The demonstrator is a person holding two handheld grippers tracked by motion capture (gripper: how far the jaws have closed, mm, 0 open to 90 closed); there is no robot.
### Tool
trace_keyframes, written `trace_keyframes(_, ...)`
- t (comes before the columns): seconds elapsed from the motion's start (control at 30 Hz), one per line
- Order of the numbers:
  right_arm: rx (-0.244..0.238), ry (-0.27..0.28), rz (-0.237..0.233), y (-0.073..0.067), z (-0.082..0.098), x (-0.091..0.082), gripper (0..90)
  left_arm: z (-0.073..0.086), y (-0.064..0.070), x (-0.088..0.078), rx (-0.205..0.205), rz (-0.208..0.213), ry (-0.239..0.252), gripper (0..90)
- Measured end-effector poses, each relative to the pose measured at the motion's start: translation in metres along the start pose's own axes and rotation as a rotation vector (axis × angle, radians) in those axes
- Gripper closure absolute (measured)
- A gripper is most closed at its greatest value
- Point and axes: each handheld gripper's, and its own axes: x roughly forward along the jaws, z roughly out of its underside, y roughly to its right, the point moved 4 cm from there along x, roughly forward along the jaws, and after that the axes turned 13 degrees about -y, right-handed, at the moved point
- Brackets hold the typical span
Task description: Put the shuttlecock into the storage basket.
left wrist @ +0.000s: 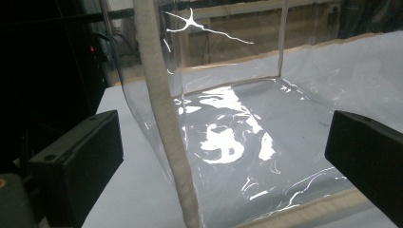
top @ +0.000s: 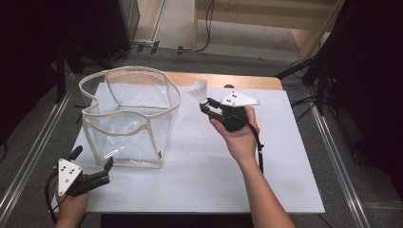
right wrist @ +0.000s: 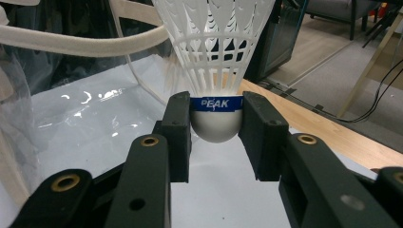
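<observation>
A white plastic shuttlecock (top: 199, 90) (right wrist: 214, 61) with a blue band is held by its rounded cork, skirt up, in my right gripper (top: 207, 105) (right wrist: 215, 124), which is shut on it above the white table, just right of the bag's rim. The clear plastic bag (top: 129, 114) (left wrist: 237, 128) with cream fabric trim stands open at the table's left. My left gripper (top: 93, 160) (left wrist: 223, 152) is open at the table's front left, its jaws on either side of the bag's near corner seam (left wrist: 166, 123) without touching it.
The white tabletop (top: 285, 156) lies on a wooden board (top: 228, 80) showing along its far edge. Dark stands and cables (top: 309, 71) surround the table on the floor. Metal rails (top: 337, 156) run along both sides.
</observation>
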Motion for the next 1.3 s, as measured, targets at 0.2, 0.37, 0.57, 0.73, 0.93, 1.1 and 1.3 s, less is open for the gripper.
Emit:
trace_keyframes(0.2,-0.010,0.009,0.000,-0.001,-0.008,-0.004,63.0,0.000,0.000,0.000,-0.002,0.002,0.001,0.0)
trace_keyframes(0.37,-0.007,0.009,-0.005,-0.002,-0.010,-0.004,63.1,0.000,0.000,0.000,-0.001,0.002,0.001,0.0)
trace_keyframes(0.57,-0.020,0.008,-0.005,-0.003,-0.015,-0.004,63.1,0.000,0.000,0.000,-0.002,0.002,0.001,0.0)
trace_keyframes(0.73,-0.023,0.011,-0.012,-0.004,-0.020,-0.004,63.1,0.000,0.000,0.000,-0.003,0.002,0.000,0.0)
trace_keyframes(0.93,-0.031,0.014,-0.015,-0.007,-0.027,-0.004,63.1,0.000,0.000,0.000,-0.003,0.003,0.000,0.0)
trace_keyframes(1.1,-0.030,0.017,-0.023,-0.010,-0.032,-0.004,63.1,0.000,0.000,0.000,-0.003,0.003,0.001,0.0)
trace_keyframes(1.3,-0.047,0.022,-0.024,-0.012,-0.036,-0.002,63.1,0.000,0.000,0.000,-0.003,0.002,0.000,0.0)
